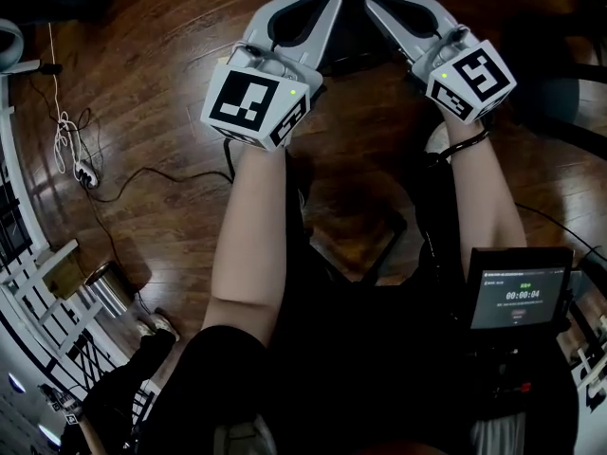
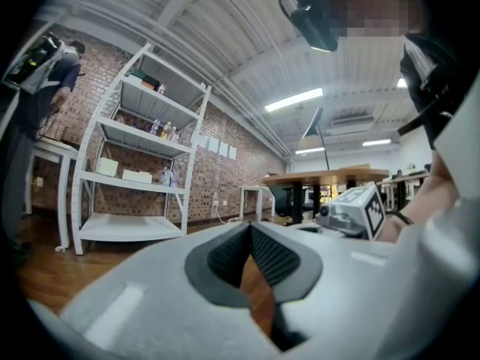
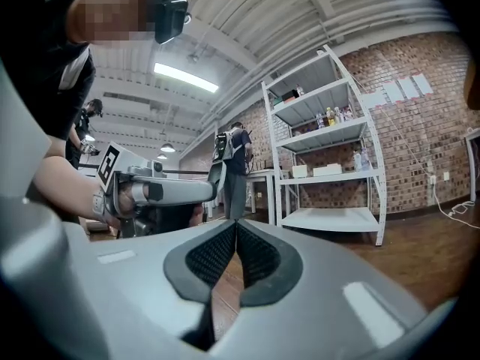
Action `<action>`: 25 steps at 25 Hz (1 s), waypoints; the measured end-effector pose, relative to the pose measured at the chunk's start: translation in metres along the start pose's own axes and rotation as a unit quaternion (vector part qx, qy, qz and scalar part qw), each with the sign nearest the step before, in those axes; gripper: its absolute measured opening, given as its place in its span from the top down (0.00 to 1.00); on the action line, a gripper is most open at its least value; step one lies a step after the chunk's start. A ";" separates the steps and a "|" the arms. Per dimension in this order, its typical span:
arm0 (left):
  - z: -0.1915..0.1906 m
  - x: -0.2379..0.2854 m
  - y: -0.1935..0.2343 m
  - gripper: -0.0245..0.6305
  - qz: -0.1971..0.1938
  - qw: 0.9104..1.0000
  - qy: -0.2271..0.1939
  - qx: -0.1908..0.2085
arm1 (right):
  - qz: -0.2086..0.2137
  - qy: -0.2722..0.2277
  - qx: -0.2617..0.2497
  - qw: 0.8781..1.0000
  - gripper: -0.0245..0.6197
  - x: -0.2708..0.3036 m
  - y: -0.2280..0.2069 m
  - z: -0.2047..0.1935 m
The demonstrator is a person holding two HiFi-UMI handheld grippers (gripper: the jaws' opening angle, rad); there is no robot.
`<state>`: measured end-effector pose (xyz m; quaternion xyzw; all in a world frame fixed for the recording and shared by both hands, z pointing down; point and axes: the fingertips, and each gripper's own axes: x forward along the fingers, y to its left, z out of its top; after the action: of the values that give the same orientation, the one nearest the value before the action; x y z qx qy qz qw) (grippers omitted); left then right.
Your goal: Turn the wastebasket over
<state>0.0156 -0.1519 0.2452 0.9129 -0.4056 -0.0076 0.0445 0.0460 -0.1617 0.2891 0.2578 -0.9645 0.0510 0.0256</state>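
Nearest the camera in the head view are the person's forearms (image 1: 248, 235) and, at lower right, a small screen (image 1: 520, 297). Just beyond them, both grippers are held out level over the dark wooden floor (image 1: 161, 27). The left gripper (image 1: 321, 3) has its jaws closed tip to tip. Its own view shows only floor through the slot behind the pads, so it holds nothing. The right gripper (image 1: 387, 6) is likewise closed and empty, its ribbed pads (image 3: 259, 257) meeting at the front. The two tips sit near each other at top centre, touching no object. No wastebasket lies between or in front of them. Farther off, at lower left beside a white rack (image 1: 38, 282), stands a small shiny cylinder (image 1: 106, 289). It may be the wastebasket, though this cannot be told for sure. If it is, it is probably light, stiff and smooth-sided, so likely slippery. Pinching the rim with one gripper while the other steadies the wall looks the safest hold. Farthest away, the gripper views show white shelves (image 2: 135, 171) against a brick wall.
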 end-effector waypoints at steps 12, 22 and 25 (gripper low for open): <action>0.005 0.024 0.015 0.96 -0.010 1.000 -0.002 0.001 | -0.032 -0.002 0.032 0.999 0.94 0.008 -0.031 -0.008; 0.016 0.021 0.020 0.96 0.005 1.000 -0.008 -0.006 | -0.100 -0.018 0.206 0.973 0.94 0.002 -0.067 -0.056; 0.014 0.023 0.017 0.96 0.002 1.000 -0.012 -0.006 | -0.126 -0.036 0.292 0.947 0.93 -0.008 -0.083 -0.084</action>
<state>0.0178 -0.1816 0.2333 0.9117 -0.4078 -0.0213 0.0453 0.0966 -0.2196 0.3792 0.3746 -0.8674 0.3177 -0.0796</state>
